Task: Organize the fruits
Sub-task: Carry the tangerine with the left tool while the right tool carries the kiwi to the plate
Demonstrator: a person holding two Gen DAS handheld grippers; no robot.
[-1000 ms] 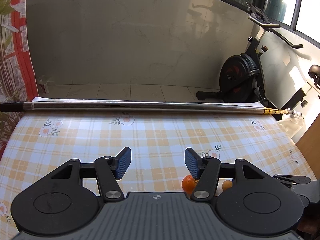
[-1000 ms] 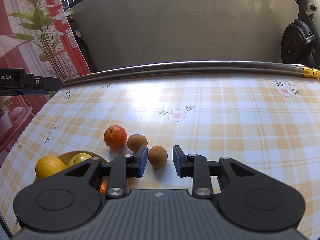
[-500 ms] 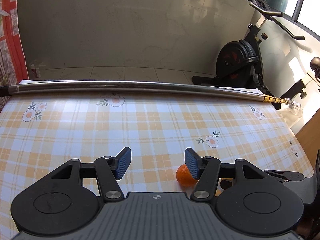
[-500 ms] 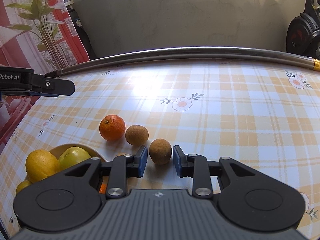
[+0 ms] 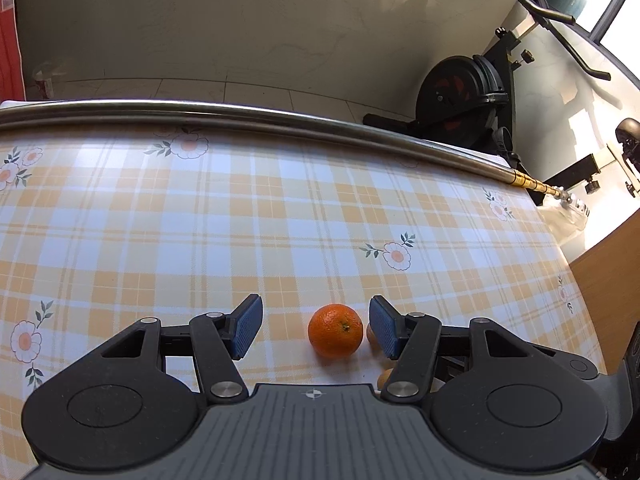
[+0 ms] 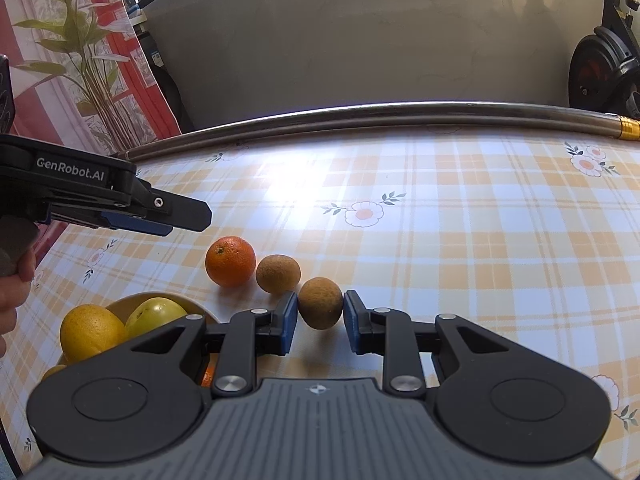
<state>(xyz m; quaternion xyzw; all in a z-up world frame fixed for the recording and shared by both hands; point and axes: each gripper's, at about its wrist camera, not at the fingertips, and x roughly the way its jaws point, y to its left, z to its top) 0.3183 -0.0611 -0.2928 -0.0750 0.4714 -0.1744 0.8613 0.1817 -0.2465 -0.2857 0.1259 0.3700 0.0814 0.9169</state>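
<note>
Right wrist view: right hand-held gripper (image 6: pixel 320 318) clamps round brown fruit (image 6: pixel 320 302); left hand-held gripper (image 5: pixel 316 330) released beside bright orange (image 5: pixel 335 330).

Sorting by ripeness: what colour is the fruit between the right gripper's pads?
Dull brown, matte skin: the brown fruit, clearest in the right wrist view.

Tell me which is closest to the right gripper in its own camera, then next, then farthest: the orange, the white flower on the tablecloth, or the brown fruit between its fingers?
1. Brown fruit, between the right gripper pads.
2. Orange, farther back on the left.
3. White flower, beyond both, mid-table.
</note>
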